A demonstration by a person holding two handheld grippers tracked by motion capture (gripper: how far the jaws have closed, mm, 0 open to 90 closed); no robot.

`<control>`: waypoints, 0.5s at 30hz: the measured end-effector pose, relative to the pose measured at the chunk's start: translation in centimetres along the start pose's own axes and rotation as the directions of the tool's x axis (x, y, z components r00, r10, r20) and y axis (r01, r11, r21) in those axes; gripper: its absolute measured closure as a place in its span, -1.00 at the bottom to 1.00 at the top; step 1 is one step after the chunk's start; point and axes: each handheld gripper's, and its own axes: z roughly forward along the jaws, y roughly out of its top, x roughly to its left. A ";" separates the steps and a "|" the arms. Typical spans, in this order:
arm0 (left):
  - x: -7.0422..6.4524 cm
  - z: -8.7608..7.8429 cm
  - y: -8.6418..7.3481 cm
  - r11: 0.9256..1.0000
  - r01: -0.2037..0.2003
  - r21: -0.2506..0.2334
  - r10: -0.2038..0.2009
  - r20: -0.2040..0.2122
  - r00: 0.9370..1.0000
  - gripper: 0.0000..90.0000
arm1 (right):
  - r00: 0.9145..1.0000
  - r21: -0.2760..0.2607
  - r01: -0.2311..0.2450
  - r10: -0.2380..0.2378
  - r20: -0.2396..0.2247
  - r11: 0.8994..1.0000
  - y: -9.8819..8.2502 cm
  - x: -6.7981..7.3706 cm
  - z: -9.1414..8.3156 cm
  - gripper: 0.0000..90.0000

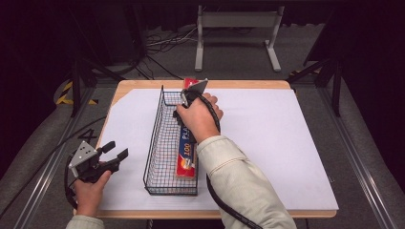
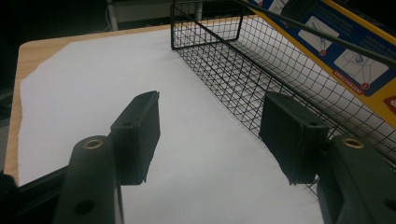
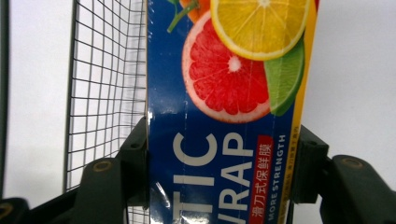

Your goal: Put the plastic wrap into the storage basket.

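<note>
Nearest to us, at the front left corner of the tabletop [image 1: 248, 85], our left gripper [image 1: 114, 153] hovers just over the edge of the white sheet [image 1: 267, 138] that covers most of the wood. Its jaws stand wide apart with nothing between them; in the left gripper view we see only bare sheet in the gap, with the basket's mesh wall just beyond the right jaw.

Next comes the basket [image 1: 155, 138], a long black wire one lying lengthwise from the front edge toward the back edge, a little left of the tabletop's middle. The box [image 1: 186, 152] of plastic wrap sits along the basket's right side, its near end low by the front wall and its far end raised above the rim at the back, so it lies tilted.

Farther on, our right gripper [image 1: 184, 106] holds the box near its far half. In the right gripper view the two pads [image 3: 135, 154] press against the box's two long sides, the blue face with citrus slices running straight up between them, mesh to its left and white sheet to its right. The jaws are partly open, spread to the box's width.
</note>
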 end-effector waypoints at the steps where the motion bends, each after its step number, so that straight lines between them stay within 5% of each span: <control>1: 0.0 0.0 0.0 1.000 0.000 0.000 0.000 0.000 1.000 -0.15 | 1.000 0.003 0.003 -0.003 0.004 1.000 -0.1 0.0 0.1 -0.10; 15: 0.0 0.0 0.0 1.000 -0.001 0.004 0.001 0.001 1.000 -0.15 | 0.998 0.034 0.021 -0.023 0.055 0.999 -0.6 0.9 0.9 -0.10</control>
